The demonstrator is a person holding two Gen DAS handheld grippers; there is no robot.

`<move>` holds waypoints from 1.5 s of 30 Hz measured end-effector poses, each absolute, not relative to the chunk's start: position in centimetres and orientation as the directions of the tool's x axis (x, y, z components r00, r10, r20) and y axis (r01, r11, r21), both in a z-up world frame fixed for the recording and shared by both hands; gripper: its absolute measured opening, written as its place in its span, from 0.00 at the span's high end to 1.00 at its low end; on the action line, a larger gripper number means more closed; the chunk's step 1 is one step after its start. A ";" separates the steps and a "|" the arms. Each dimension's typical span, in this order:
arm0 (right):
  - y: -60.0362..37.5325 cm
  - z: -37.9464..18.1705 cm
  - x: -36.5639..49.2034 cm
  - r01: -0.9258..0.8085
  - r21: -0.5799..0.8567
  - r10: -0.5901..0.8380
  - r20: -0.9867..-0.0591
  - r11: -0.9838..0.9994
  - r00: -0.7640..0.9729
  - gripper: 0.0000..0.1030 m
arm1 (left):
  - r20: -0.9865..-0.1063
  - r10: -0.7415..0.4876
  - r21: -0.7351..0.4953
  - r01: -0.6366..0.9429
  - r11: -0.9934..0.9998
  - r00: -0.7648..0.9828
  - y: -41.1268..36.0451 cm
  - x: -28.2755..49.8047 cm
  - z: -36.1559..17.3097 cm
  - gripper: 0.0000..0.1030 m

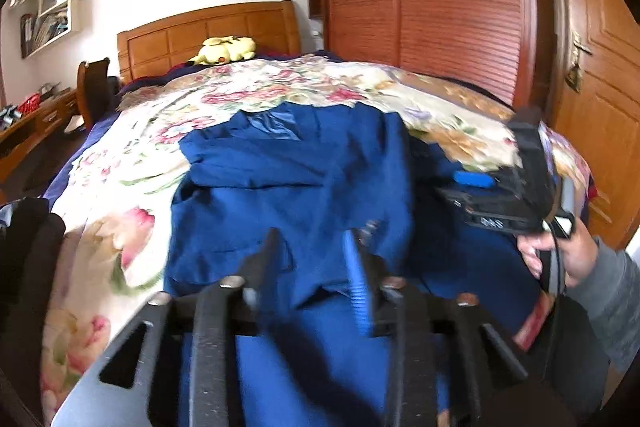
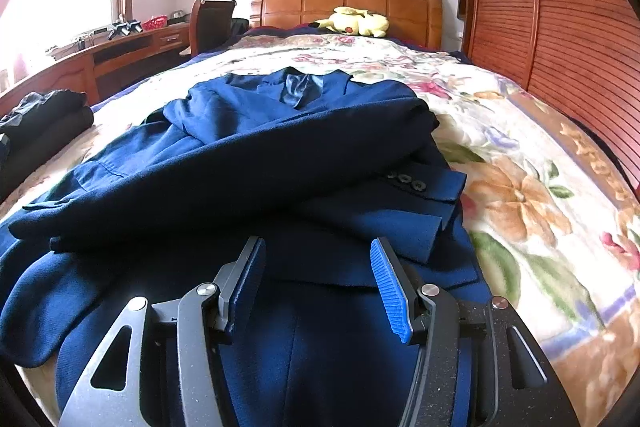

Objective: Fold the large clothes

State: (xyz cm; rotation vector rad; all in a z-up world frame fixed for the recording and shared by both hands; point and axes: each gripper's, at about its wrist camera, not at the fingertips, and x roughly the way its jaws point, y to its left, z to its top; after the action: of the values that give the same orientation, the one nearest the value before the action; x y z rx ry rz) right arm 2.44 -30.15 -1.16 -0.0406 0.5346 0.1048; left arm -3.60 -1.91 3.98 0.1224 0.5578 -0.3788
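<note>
Partway: blue jacket on the bed, just ahead of the empty, parted right claw, sleeves crossed over. Left claw partly open, holding nothing. Body fold left.

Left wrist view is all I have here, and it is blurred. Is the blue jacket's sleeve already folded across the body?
Observer: Yes. In the right wrist view one sleeve lies across the front of the blue jacket, cuff at the right.
Operator: Any detail on that cuff?
Observer: Dark buttons sit in a row on it.
Operator: Is the right gripper holding cloth?
Observer: No. The right gripper is open above the hem, nothing between its fingers.
Operator: Anything else on the bed's left side?
Observer: A pile of dark clothes by the edge.
</note>
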 end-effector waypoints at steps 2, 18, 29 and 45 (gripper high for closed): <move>-30.2 -1.1 2.3 -0.114 -0.007 0.095 -0.503 0.993 0.859 0.45 | -0.549 -0.318 -0.006 0.377 0.926 0.773 -1.2 -2.4 3.8 0.59; -26.4 4.9 4.0 -0.258 0.069 0.260 -0.461 0.964 0.849 0.45 | -0.683 -0.248 0.005 0.343 0.939 0.687 -1.8 2.0 -1.4 0.38; -28.5 0.5 6.9 -0.256 0.088 0.253 -0.628 0.963 0.735 0.45 | -0.674 -0.226 0.003 0.308 0.951 0.704 -0.1 1.2 -1.9 0.38; -29.4 0.3 4.6 -0.188 0.016 0.160 -0.599 0.982 0.785 0.45 | -0.691 -0.283 -0.004 0.388 0.922 0.665 -3.9 0.8 -1.7 0.38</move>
State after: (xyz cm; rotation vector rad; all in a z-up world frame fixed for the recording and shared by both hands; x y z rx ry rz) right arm 4.58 -29.44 0.28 -0.0456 0.6414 0.1880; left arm 0.84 -3.87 -1.68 0.1483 0.7537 -0.3803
